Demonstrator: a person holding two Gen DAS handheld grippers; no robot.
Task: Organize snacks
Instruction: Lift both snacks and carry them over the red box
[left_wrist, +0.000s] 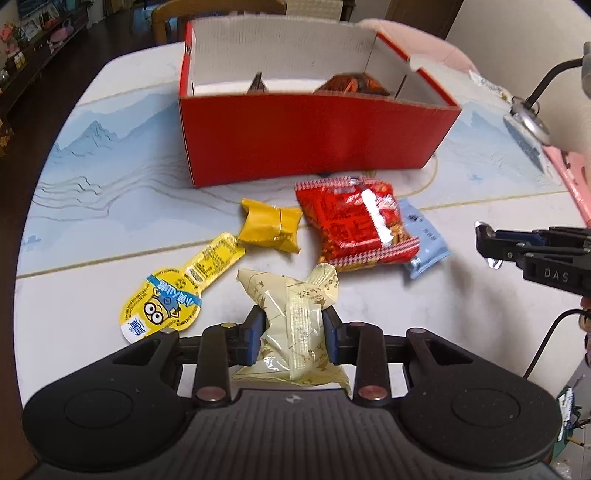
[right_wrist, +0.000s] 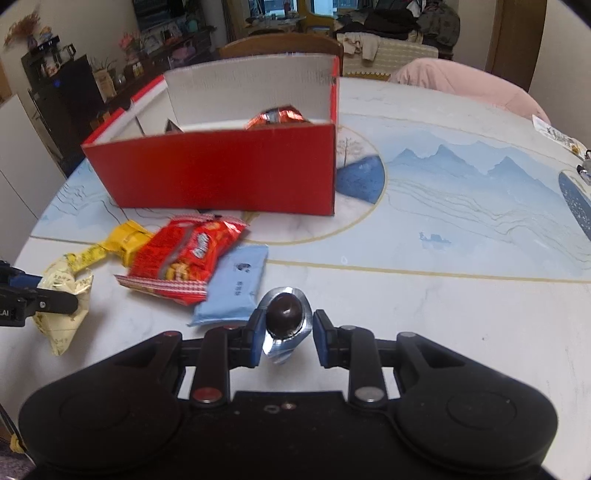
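Both tongs hold a snack; the red cardboard box (left_wrist: 310, 136) has few inside.

Left tongs (left_wrist: 293, 326) grip a cream crinkled packet (left_wrist: 295, 325), right tongs (right_wrist: 284, 325) a silver-wrapped dark chocolate ball (right_wrist: 283, 314); four packets remain before the box.

Red box (left_wrist: 306, 140) front wall hides most contents (orange packets (left_wrist: 351, 85) blurred).
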